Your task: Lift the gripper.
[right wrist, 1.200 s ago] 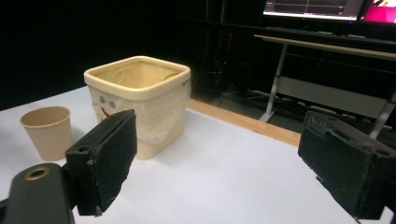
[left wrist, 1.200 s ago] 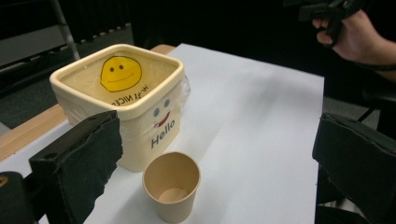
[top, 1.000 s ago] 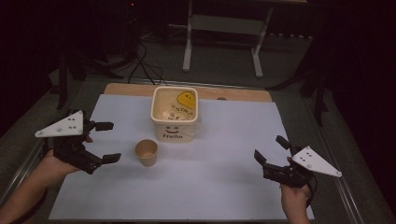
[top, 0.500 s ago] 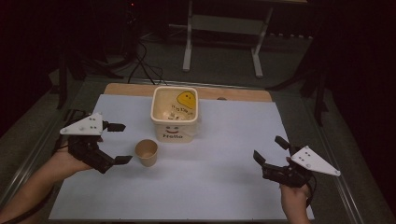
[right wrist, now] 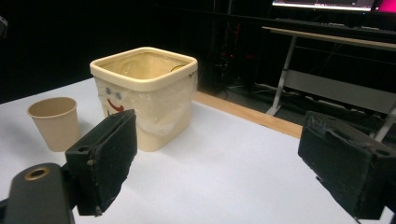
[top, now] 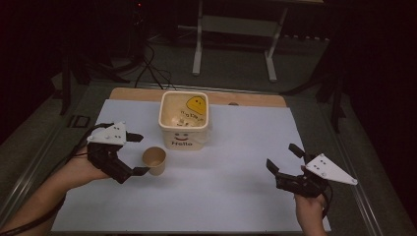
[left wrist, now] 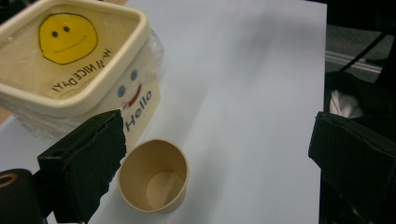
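A small tan paper cup (top: 154, 160) (left wrist: 153, 182) (right wrist: 53, 122) stands upright and empty on the white sheet (top: 231, 147). Just behind it sits a cream square tub (top: 184, 120) (left wrist: 74, 65) (right wrist: 144, 93) with a yellow smiley inside and "Hello" on its front. My left gripper (top: 138, 155) (left wrist: 217, 163) is open at the cup's left, its jaws spread wide on either side of the cup without touching it. My right gripper (top: 283, 158) (right wrist: 217, 163) hovers open at the sheet's right front, facing the tub from a distance, nothing between its jaws.
The white sheet covers a wooden board (top: 246, 99) whose far edge shows behind the tub. Metal rails (top: 361, 196) border the table's sides. Cables (top: 147, 69) and a desk frame (top: 236, 29) stand on the dark floor beyond.
My left gripper has moved right, toward the cup, and now brackets it with its jaws. The right gripper, cup and tub have stayed where they were.
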A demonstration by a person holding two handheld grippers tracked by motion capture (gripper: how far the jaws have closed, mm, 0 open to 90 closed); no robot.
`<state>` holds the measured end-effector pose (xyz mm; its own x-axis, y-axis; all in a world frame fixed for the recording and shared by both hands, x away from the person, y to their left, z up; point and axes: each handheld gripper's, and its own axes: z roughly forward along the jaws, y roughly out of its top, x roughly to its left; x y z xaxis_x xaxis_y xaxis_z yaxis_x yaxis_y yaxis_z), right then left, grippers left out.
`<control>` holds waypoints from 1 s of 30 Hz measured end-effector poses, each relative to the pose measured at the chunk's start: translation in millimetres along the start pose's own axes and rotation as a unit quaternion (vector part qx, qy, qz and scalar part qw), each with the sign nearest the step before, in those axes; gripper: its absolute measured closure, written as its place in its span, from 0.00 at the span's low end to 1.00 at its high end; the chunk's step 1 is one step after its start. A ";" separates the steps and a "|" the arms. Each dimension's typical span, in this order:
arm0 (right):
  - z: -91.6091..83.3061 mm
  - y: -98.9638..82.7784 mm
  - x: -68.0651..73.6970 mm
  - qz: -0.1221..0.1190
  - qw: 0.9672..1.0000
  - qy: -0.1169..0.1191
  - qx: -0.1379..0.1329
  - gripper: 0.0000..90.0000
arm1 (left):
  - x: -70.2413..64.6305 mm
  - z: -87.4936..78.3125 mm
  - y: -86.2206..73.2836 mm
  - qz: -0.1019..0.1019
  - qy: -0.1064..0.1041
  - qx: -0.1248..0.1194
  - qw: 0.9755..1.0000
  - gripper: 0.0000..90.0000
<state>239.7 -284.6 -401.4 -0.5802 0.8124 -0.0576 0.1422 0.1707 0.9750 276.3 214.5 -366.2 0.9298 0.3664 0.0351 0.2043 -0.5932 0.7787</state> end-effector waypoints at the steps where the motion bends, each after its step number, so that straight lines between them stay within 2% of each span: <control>1: 0.0 0.0 0.0 0.000 1.000 0.000 0.000 0.13 | 0.0 1.8 -0.1 0.000 0.002 0.004 1.000 0.05; 6: 0.6 -0.3 0.2 -0.001 1.000 0.002 0.001 0.13 | 0.8 10.1 -0.5 0.007 -0.008 0.017 1.000 0.06; 10: 1.0 -0.7 0.1 0.000 1.000 0.003 0.002 0.13 | 2.9 17.5 -1.9 0.009 -0.023 0.032 0.999 0.07; 11: 1.1 -0.8 0.1 -0.001 1.000 0.003 0.003 0.13 | 3.0 19.4 -2.4 0.012 -0.018 0.037 0.999 0.08; 15: 1.4 -1.2 -0.1 0.001 1.000 0.004 0.004 0.13 | 5.3 27.6 -4.9 0.015 -0.027 0.049 0.998 0.11; 17: 1.8 -1.4 0.1 0.001 1.000 0.004 0.005 0.13 | 5.7 32.0 -6.0 0.019 -0.021 0.058 0.998 0.12; 18: 1.9 -1.5 0.2 0.000 1.000 0.004 0.006 0.13 | 6.3 34.1 -6.7 0.020 -0.027 0.064 0.997 0.13; 19: 2.1 -1.5 0.3 0.000 1.000 0.005 0.006 0.13 | 6.4 36.5 -7.3 0.021 -0.024 0.069 0.997 0.14; 22: 2.9 -2.1 0.4 -0.001 1.000 0.007 0.008 0.13 | 7.1 43.9 -10.1 0.025 -0.031 0.087 0.995 0.18; 26: 4.3 -3.2 1.1 -0.003 1.000 0.009 0.013 0.13 | 7.9 53.4 -14.6 0.030 -0.024 0.113 0.993 0.27; 30: 5.4 -3.5 1.7 -0.004 1.000 0.012 0.017 0.13 | 9.7 60.3 -18.7 0.027 -0.009 0.127 0.992 0.38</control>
<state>242.6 -280.8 -406.1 -0.6008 0.7972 -0.0592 0.1644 0.1956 0.9668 300.0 185.9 -418.2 0.9465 0.3173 0.0590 0.2223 -0.7733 0.5938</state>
